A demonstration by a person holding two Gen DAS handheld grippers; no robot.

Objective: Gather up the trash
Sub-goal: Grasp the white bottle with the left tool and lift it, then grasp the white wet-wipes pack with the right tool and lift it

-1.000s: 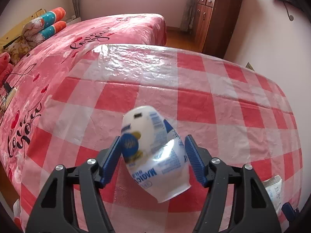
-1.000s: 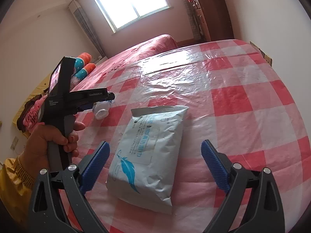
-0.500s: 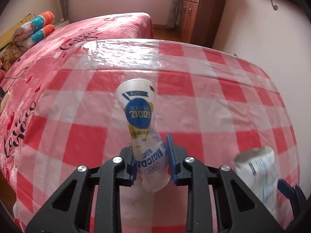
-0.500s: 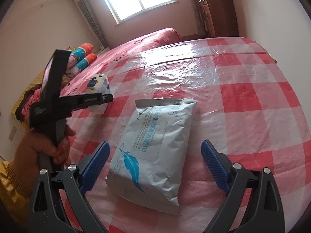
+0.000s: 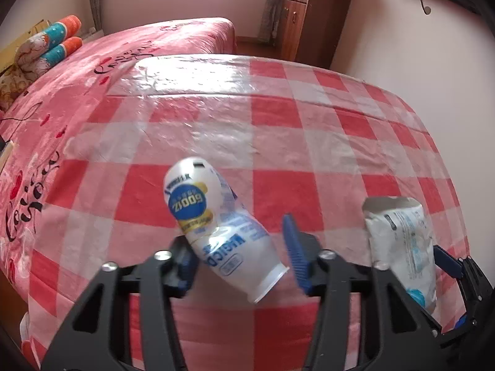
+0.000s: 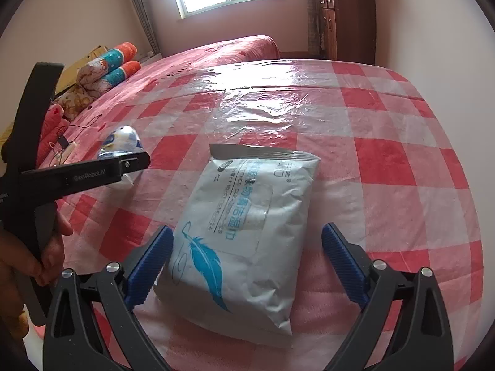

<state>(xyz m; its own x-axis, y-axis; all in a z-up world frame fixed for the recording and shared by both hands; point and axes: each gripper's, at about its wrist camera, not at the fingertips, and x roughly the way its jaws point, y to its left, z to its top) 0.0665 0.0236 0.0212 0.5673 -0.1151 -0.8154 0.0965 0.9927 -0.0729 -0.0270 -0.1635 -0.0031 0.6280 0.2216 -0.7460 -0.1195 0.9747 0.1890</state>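
Note:
A white plastic bottle (image 5: 216, 228) with a blue and yellow label lies tilted and blurred between the jaws of my left gripper (image 5: 241, 259). Those jaws are opening: the bottle leans on the left finger, and the right pad (image 5: 295, 253) stands clear of it. A pale wet-wipes pack (image 6: 247, 225) with a blue feather print lies flat on the checked tablecloth (image 6: 386, 160). My right gripper (image 6: 247, 238) is open and straddles the pack's near end, its pads off it. The right wrist view shows the left gripper (image 6: 130, 164) side-on, with the bottle (image 6: 122, 139) behind its tip.
A person's hand (image 6: 46, 247) holds the left gripper's handle. Beyond the table is a bed with a pink cover (image 5: 154, 46) and rolled pillows (image 5: 52, 43). A brown wooden cabinet (image 5: 309, 21) stands at the back right. The table edge curves close to the wall on the right.
The left gripper squeezed shut on the bottle, then parted again, and the bottle tipped over to the right. It drifted right, bringing the wipes pack into its view. The right gripper moved closer over the pack.

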